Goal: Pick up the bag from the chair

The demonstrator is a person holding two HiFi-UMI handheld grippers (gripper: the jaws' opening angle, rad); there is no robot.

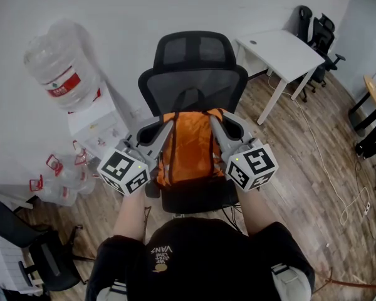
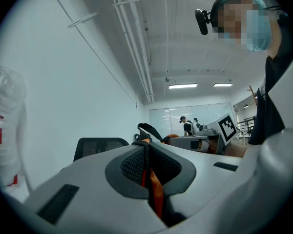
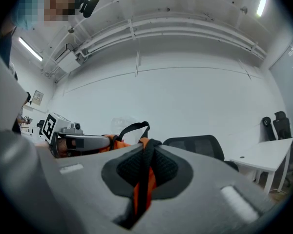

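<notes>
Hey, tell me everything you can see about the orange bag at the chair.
The bag is an orange backpack of what looks like nylon, with black-edged shoulder straps and a black top handle. It stands upright in front of the chair back, over the seat; whether it rests on the seat cannot be told. The left gripper and right gripper are each shut on a strap at its upper sides.

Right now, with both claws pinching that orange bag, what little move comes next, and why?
Probably raise both together, straight up. The left claw and right claw are each shut on the orange bag, one at each side, and it stands upright before the backrest of the black chair, so an even lift should carry it off without tipping.
</notes>
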